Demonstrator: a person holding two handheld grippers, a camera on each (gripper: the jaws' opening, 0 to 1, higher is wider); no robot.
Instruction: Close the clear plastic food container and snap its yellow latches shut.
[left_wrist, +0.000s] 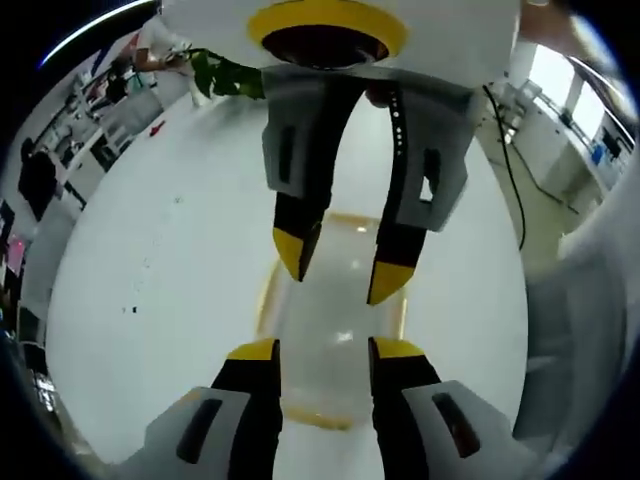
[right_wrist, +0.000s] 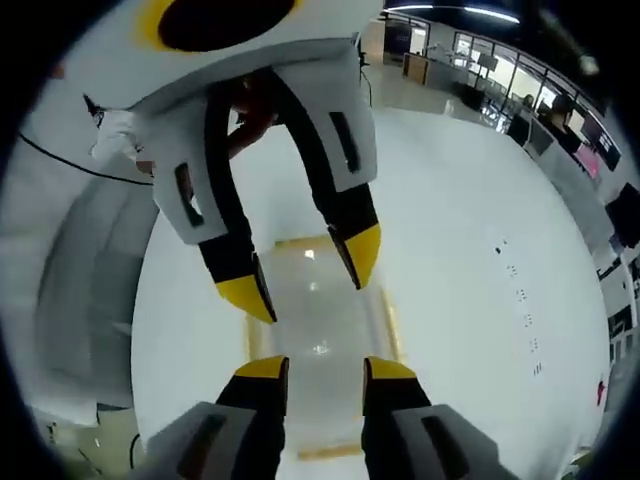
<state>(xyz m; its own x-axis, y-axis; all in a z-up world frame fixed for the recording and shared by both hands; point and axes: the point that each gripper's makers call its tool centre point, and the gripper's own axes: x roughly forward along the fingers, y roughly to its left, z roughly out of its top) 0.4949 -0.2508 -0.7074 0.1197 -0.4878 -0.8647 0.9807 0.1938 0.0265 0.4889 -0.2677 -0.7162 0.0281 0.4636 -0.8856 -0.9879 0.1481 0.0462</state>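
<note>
In the left gripper view, the left tongs (left_wrist: 325, 350) rise from the near edge, spread apart and holding nothing. Between and just past their yellow tips lies the clear container (left_wrist: 335, 330), flat on the white surface (left_wrist: 160, 250). The lid looks already down on it, with thin yellow latches (left_wrist: 268, 295) running along its sides. The right tongs (left_wrist: 345, 270) reach in from the far side, pointing down at the far end of the box. They too are spread apart and grip nothing. A green plant (left_wrist: 225, 75) sits far off at the back.

In the right gripper view, the right tongs (right_wrist: 325, 370) rise from the near edge, apart and bare. The clear container (right_wrist: 315, 310) lies just past them on the surface (right_wrist: 470, 250). A yellow latch (right_wrist: 392, 325) shows along its right side, and another along the near end. The left tongs (right_wrist: 305, 270) hang over the far end of the box, spread wide.

Nothing can be seen inside the box; it looks empty, but the shine makes that hard to tell. It is likely light, stiff and slippery, so it may slide when pushed. A good way is to press down on the lid with one pair of tongs and push each latch at its middle with the other.
</note>
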